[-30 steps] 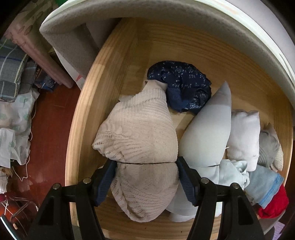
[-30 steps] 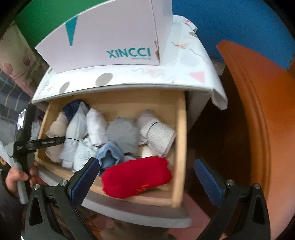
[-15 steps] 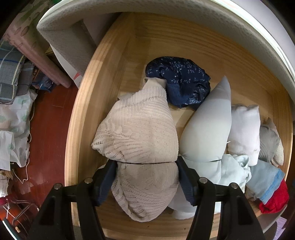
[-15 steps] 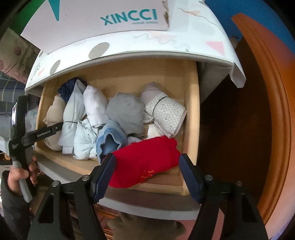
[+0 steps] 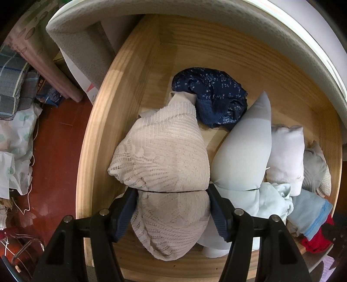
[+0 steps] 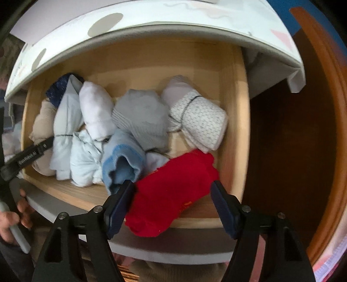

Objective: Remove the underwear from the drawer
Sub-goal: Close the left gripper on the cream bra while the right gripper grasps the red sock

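Note:
The wooden drawer [image 5: 95,141] stands pulled out and holds several rolled underwear bundles. At its left end lies a beige lace bundle [image 5: 164,151], and my left gripper [image 5: 171,192] is shut on it, pads pressing both sides at its tied waist. In the right wrist view the same gripper [image 6: 32,154] shows as a black finger at the drawer's [image 6: 240,130] left end. A red bundle [image 6: 173,191] lies at the front right corner, between the jaws of my right gripper [image 6: 172,184]. Those jaws are opening, and the right pad stands just clear of the cloth.
Navy [image 5: 212,102], pale blue [image 5: 245,149], white [image 5: 286,151], grey [image 6: 143,121] and dotted white [image 6: 199,123] bundles fill the drawer. A cloth-covered cabinet top [image 6: 151,19] overhangs the back. Laundry [image 5: 15,121] lies on the red floor at left. A hand [image 6: 13,217] holds the left tool.
My right gripper has come down closer to the drawer, and its jaws have narrowed around the red bundle. The left gripper keeps its hold on the beige bundle without moving.

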Demonstrator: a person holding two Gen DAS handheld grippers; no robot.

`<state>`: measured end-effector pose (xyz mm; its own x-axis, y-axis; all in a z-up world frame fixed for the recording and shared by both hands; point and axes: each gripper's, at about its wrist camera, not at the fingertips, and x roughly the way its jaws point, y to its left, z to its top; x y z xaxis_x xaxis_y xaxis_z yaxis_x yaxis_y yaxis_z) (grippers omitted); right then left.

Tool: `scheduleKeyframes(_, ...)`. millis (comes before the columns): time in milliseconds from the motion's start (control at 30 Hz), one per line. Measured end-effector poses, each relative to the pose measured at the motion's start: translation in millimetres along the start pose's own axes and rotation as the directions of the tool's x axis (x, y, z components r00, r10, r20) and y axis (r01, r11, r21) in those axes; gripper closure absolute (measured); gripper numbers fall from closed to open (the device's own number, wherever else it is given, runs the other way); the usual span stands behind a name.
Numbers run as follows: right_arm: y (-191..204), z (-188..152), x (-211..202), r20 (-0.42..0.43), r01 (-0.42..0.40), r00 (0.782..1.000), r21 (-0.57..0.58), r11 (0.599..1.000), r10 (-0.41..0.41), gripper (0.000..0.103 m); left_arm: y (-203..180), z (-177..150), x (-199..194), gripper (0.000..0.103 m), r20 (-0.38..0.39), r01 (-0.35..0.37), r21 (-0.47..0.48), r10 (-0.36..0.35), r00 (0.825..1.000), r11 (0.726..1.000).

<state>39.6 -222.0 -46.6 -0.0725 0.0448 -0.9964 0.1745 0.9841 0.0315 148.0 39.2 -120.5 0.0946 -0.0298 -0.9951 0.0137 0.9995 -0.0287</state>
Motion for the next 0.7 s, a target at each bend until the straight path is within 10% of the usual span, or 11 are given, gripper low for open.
scheduleKeyframes(700,-7.0,11.1,79.0,-0.123,-0.062,0.989,0.148,0.987,0.080,0.024,4.1,-2.8,0.0,0.038,0.002,0.019,-0.004,-0.019,1.000,1.000)
